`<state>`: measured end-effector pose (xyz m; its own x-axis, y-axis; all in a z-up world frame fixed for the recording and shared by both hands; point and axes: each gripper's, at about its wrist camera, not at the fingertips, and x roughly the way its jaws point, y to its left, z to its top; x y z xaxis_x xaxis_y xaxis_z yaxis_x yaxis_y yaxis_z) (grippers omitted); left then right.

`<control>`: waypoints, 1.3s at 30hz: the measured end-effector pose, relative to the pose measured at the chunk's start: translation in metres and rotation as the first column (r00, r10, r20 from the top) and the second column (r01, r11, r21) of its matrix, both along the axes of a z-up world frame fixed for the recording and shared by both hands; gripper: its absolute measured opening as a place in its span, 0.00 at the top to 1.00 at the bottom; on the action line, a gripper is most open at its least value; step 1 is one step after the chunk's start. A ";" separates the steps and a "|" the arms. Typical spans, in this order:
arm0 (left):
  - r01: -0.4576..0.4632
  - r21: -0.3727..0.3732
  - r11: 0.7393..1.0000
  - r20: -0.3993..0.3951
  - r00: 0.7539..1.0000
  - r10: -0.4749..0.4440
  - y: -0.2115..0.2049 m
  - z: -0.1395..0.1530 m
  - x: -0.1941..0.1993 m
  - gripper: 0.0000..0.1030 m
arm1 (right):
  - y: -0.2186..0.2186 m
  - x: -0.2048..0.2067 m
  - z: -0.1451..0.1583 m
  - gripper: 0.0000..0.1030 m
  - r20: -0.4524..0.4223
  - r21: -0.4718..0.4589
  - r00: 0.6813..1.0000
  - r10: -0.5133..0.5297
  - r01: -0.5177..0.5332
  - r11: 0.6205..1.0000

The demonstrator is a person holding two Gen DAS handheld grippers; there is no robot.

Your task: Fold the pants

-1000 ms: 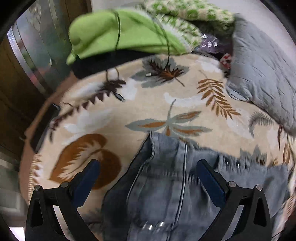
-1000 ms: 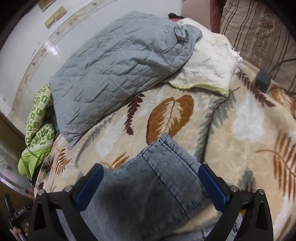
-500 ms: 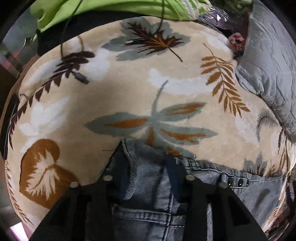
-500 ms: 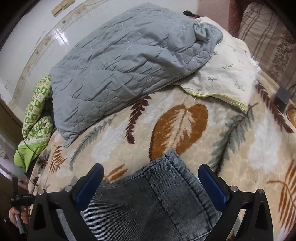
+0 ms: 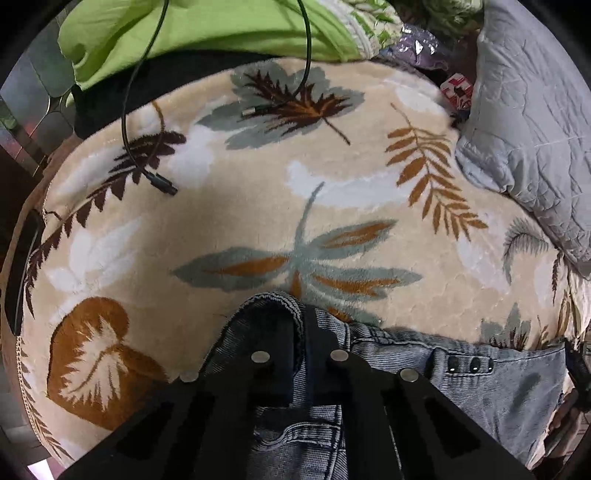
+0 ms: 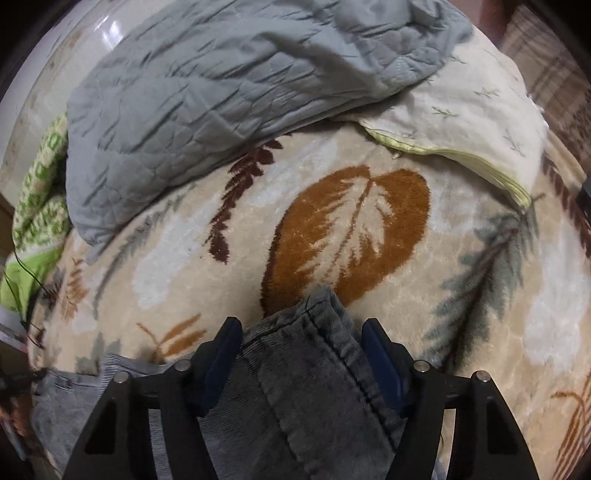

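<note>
Blue-grey denim pants lie flat on a beige blanket printed with leaves. In the left wrist view the waistband end of the pants sits at the bottom, and my left gripper is shut on its folded corner, which bulges up just past the fingertips. In the right wrist view a leg hem of the pants lies between the blue pads of my right gripper. Those jaws are closing, one on each side of the hem, and do not visibly squeeze it.
A grey quilted cover is heaped at the back and shows again as the grey cover. Beside it is a cream pillow. A lime-green cloth and a loose black cable lie at the far left.
My left gripper dropped onto the waistband corner and went from wide open to shut on it. My right gripper came down over the leg hem and its jaws narrowed around it.
</note>
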<state>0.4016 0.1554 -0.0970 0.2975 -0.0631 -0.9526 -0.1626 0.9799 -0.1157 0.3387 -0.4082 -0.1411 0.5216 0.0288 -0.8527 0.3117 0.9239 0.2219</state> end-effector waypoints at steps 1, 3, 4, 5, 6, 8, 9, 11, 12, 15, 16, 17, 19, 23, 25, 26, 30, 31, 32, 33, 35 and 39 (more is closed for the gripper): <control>0.002 0.000 1.000 0.009 1.000 -0.002 0.000 0.003 0.000 0.96 | 0.003 0.002 -0.005 0.41 -0.022 -0.024 1.000 0.010 -0.010 1.000; 0.004 0.003 1.000 0.027 1.000 -0.004 0.004 0.011 0.000 0.97 | 0.011 0.003 -0.008 0.53 -0.027 -0.085 0.999 0.028 -0.030 0.996; 0.003 0.000 1.000 0.038 0.999 -0.003 0.006 0.013 -0.001 0.97 | 0.012 0.003 -0.006 0.76 -0.024 -0.078 0.999 0.043 -0.045 0.996; 0.002 -0.005 1.000 0.050 0.999 -0.002 0.006 0.017 -0.002 0.97 | 0.011 0.002 -0.005 0.86 -0.021 -0.058 0.999 0.049 -0.050 0.997; 0.000 -0.008 1.000 0.060 0.998 0.000 0.008 0.019 -0.003 0.97 | 0.010 -0.001 -0.001 0.86 -0.009 -0.034 0.999 0.042 -0.042 0.999; -0.007 -0.019 1.000 0.088 0.996 0.009 0.010 0.027 -0.003 0.97 | 0.011 -0.008 0.011 0.87 0.032 -0.068 0.999 0.027 -0.025 0.997; -0.009 -0.028 1.000 0.100 0.995 0.012 0.013 0.032 -0.006 0.97 | 0.012 -0.013 0.019 0.87 0.058 -0.075 0.998 0.021 -0.017 0.997; -0.015 -0.043 0.999 0.125 0.992 0.020 0.016 0.041 -0.009 0.97 | 0.009 -0.024 0.035 0.87 0.121 -0.051 0.993 -0.007 0.013 0.999; -0.016 -0.052 0.999 0.138 0.990 0.023 0.017 0.047 -0.013 0.97 | 0.007 -0.029 0.042 0.87 0.146 -0.039 0.989 -0.021 0.027 0.999; -0.021 -0.085 0.996 0.185 0.982 0.037 0.022 0.067 -0.025 0.97 | -0.002 -0.050 0.067 0.87 0.249 0.011 0.966 -0.072 0.071 0.997; -0.021 -0.095 0.995 0.197 0.980 0.039 0.022 0.073 -0.027 0.97 | -0.005 -0.057 0.075 0.87 0.284 0.035 0.955 -0.089 0.082 0.996; -0.020 -0.109 0.994 0.215 0.976 0.043 0.024 0.082 -0.033 0.97 | -0.008 -0.064 0.084 0.87 0.314 0.062 0.943 -0.108 0.093 0.994; -0.018 -0.130 0.991 0.254 0.966 0.051 0.028 0.098 -0.045 0.97 | -0.017 -0.083 0.102 0.87 0.377 0.106 0.913 -0.154 0.123 0.987; -0.003 -0.194 0.981 0.349 0.934 0.072 0.040 0.127 -0.078 0.97 | -0.026 -0.119 0.133 0.87 0.507 0.174 0.836 -0.209 0.139 0.975; 0.010 -0.214 0.977 0.385 0.920 0.075 0.045 0.133 -0.098 0.97 | -0.023 -0.134 0.140 0.87 0.529 0.160 0.826 -0.192 0.125 0.979; 0.021 -0.225 0.974 0.396 0.915 0.072 0.047 0.134 -0.110 0.97 | -0.023 -0.140 0.138 0.87 0.521 0.145 0.835 -0.175 0.115 0.983; 0.036 -0.274 0.961 0.410 0.909 0.083 0.057 0.123 -0.159 0.97 | -0.028 -0.169 0.125 0.87 0.507 0.184 0.849 -0.147 0.060 0.981; 0.038 -0.276 0.960 0.412 0.908 0.082 0.059 0.120 -0.170 0.97 | -0.028 -0.179 0.124 0.87 0.506 0.181 0.852 -0.131 0.044 0.983; 0.041 -0.277 0.960 0.412 0.908 0.081 0.061 0.116 -0.184 0.97 | -0.025 -0.190 0.123 0.87 0.501 0.160 0.859 -0.107 0.029 0.987; 0.042 -0.279 0.959 0.409 0.909 0.079 0.063 0.113 -0.196 0.97 | -0.025 -0.200 0.122 0.87 0.497 0.143 0.863 -0.088 0.019 0.989; 0.048 -0.285 0.957 0.406 0.911 0.075 0.067 0.106 -0.220 0.97 | -0.020 -0.227 0.120 0.87 0.486 0.102 0.873 -0.034 -0.018 0.995; 0.049 -0.280 0.959 0.395 0.916 0.069 0.073 0.091 -0.259 0.97 | -0.015 -0.276 0.107 0.87 0.432 0.035 0.900 0.057 -0.079 0.996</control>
